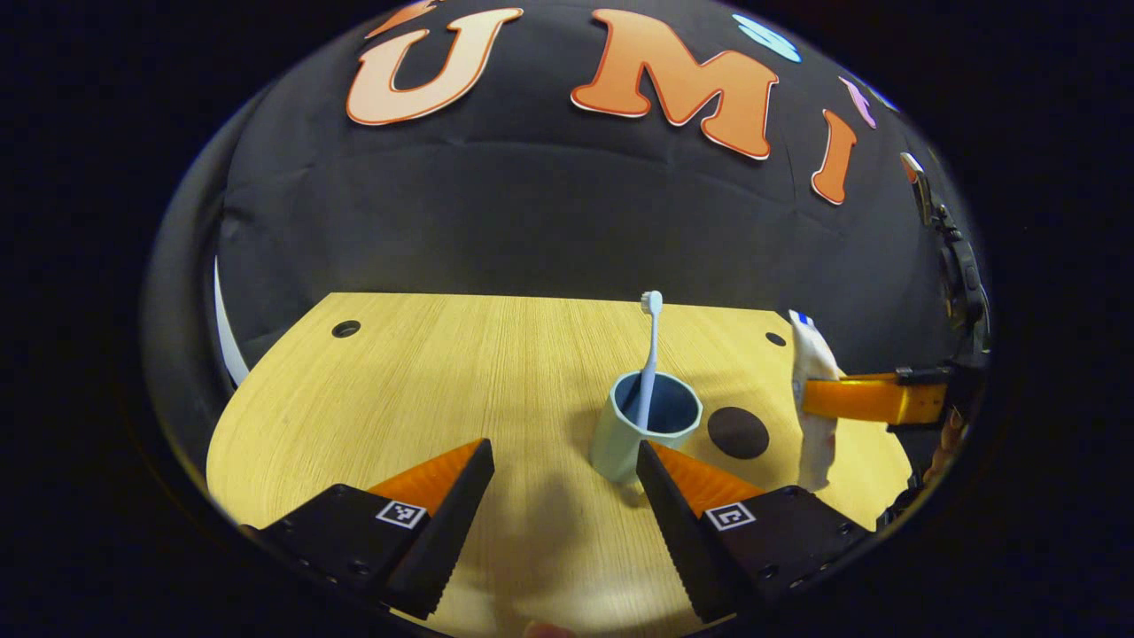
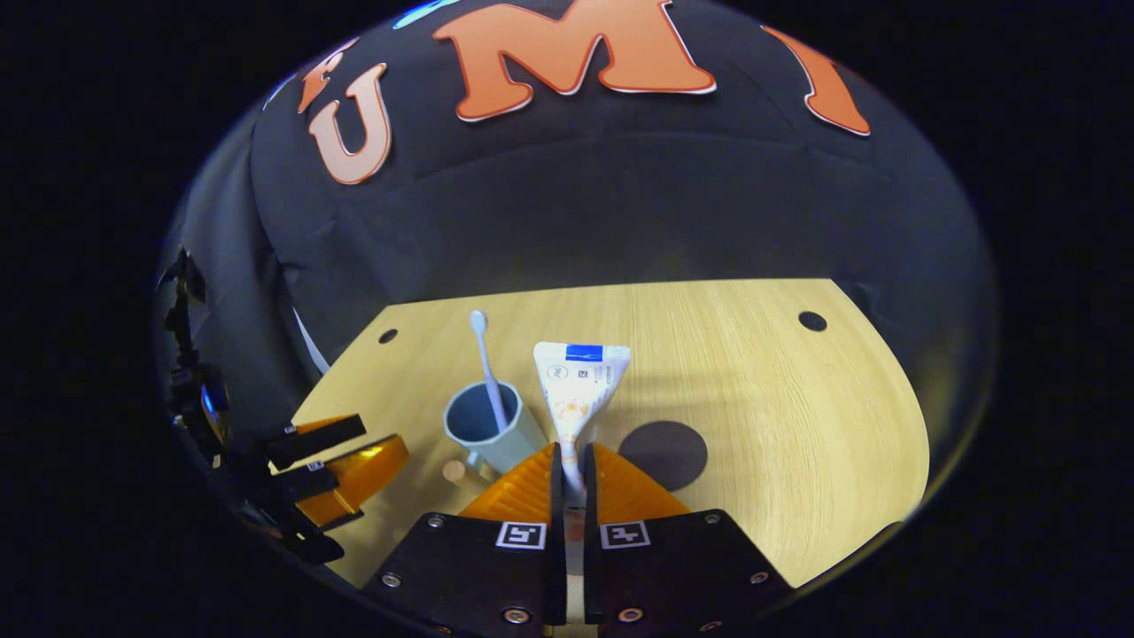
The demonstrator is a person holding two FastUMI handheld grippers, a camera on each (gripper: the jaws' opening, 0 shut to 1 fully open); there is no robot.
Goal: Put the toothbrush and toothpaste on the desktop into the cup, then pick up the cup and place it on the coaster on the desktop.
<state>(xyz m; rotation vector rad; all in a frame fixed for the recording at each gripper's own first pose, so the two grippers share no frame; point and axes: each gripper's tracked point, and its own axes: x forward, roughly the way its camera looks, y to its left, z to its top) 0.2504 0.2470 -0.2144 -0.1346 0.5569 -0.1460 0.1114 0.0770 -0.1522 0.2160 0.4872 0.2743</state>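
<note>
right claw (image 2: 567, 474) is clamped on the lower end of the toothpaste (image 2: 580, 385), holding the tube upright off the worktop (image 2: 797, 425) with its flat crimped end at the top. left claw (image 1: 563, 501) hangs wide and holds nothing, low over the worktop on the near side of the cup (image 1: 642, 425). in the left gripper view the right claw (image 1: 811, 399) comes in from the right with the toothpaste (image 1: 815, 408) hanging vertical, just beside the cup.

the toothbrush (image 1: 650, 354) already stands in the cup, bristles up, leaning on the rim. the dark round coaster (image 1: 738, 432) lies flat just beside the cup, on its right in that view, with nothing on it.

the step in hand looks like getting the tube into the cup. to do it well, carry the tube above the cup mouth, keep it vertical, aim for the free side away from the brush handle, and lower it before letting go, so the light cup is not tipped. the left claw is placed to steady the cup if needed.

the worktop is pale wood grain with rounded corners and small dark holes near its far edge. black cloth forms the booth wall (image 2: 620, 204) behind it.
</note>
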